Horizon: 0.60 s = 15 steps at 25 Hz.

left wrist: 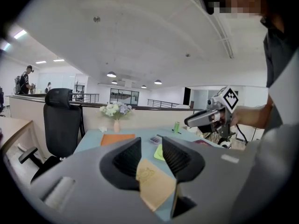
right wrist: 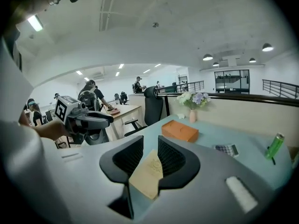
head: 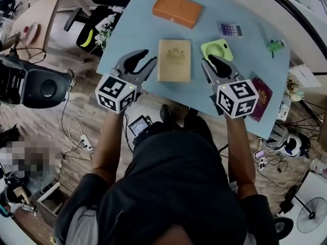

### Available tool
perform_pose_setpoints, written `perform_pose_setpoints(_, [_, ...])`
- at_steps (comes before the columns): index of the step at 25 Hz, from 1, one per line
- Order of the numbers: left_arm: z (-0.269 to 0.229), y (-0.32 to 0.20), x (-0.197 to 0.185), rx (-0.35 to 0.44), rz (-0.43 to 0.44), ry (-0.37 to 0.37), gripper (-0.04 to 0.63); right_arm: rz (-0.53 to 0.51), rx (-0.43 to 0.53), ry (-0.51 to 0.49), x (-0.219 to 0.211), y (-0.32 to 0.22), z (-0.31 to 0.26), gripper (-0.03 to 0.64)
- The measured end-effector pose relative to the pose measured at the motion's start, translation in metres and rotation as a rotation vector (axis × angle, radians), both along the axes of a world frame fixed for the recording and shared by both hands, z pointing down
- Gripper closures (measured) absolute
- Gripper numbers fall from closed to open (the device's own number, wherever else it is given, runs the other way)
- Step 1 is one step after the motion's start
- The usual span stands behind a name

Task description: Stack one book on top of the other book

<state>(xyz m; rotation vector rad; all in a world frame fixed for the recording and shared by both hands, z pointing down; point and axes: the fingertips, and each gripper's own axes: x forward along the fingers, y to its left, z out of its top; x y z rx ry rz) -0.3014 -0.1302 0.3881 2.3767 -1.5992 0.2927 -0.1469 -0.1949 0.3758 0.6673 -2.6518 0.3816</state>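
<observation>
1. Person in a dark top [head: 179, 188], standing at the near edge of a pale blue surface [head: 133, 29], one gripper in each hand.
2. Left gripper [head: 147, 57]: held just left of the tan book. Its fingers [left wrist: 125, 158] are apart with nothing between them.
3. Right gripper [head: 208, 61]: held just right of the same book. Its fingers [right wrist: 174, 158] are apart and empty.
4. Tan hardcover book with a gilt emblem [head: 174, 60]: flat on the surface between the two grippers, gripped by neither.
5. Orange book [head: 177, 9]: flat, farther across the surface, apart from the tan one.
6. Step, as judged: approach only, with no grasp made and no stacking begun. The next move calls for closing on one book's edges, lifting it level, and setting it square on the other.
7. Surroundings:
   - Round green fan [head: 216, 49], just beside the tan book and under the right gripper's reach; likely to be nudged.
   - Small calculator [head: 230, 30].
   - Green bottle [head: 275, 45].
   - Maroon booklet [head: 261, 97], at the near right edge.
   - Vase of flowers [head: 104, 32], at the left edge.
   - Nothing lies between the two books.
</observation>
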Motion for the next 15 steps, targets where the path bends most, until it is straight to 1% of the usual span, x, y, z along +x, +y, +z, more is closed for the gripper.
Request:
perform_pose_setpoints(4, [0.032,-0.01,-0.008,-0.058,-0.035,0.016,0.419,-0.021,-0.06,0.031,-0.009,-0.015,0.036,0.533])
perform_pose_setpoints(10, [0.093,-0.024,-0.01,-0.166,-0.076,0.067,0.419,-0.042,-0.162,0.103,-0.018,-0.033,0.102,0.529])
perform_pose_setpoints(15, [0.143,-0.03,-0.012,-0.26,-0.109,0.092,0.419,-0.061,-0.256,0.155,-0.026,-0.039,0.156,0.512])
